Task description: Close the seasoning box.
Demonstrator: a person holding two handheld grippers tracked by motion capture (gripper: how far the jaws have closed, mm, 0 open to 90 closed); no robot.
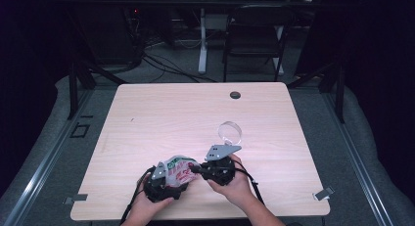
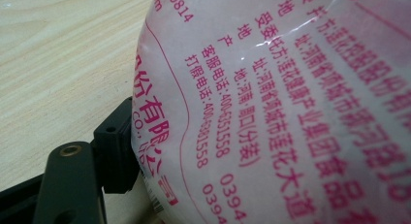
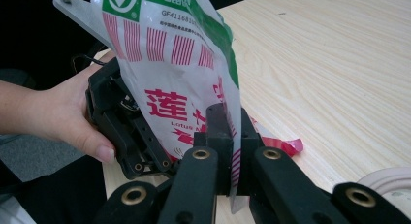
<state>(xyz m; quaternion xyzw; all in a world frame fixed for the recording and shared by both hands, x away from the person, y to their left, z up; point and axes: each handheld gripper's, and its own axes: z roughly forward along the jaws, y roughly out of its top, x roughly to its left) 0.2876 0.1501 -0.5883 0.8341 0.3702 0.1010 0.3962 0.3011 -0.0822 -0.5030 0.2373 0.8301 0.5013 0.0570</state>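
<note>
Person stands at the near edge of the table (image 1: 147, 113), a gripper in each hand, both on one printed plastic bag (image 1: 179, 168). Bag sits just inside the near edge, a bit left of centre, held up off the wood between the two grippers.

Right gripper (image 3: 231, 136): jaws closed tight on the bag's edge. In the right gripper view the two black pads pinch a thin fold of the film betw. them, no gap to speak of. Bag rises from the pinch, white w/ red characters and stripes, green band at the top. A torn red bit of the film lies on the wood just beside the jaws.

Left gripper (image 1: 161, 184): holds the bag's other side, nearer the edge of the table. In the left gripper view one black jaw at lower left presses against the bag's bulging side, pink print all over it; the other jaw is hidden behind the bag. Looks gripped on the bag, jaws fairly wide around its bulk.

Left hand (image 3: 58, 115) wraps the left gripper's body. A clear round lid (image 1: 229, 132) lies on the wood past the right gripper, toward the table's middle, apart from the bag.
</note>
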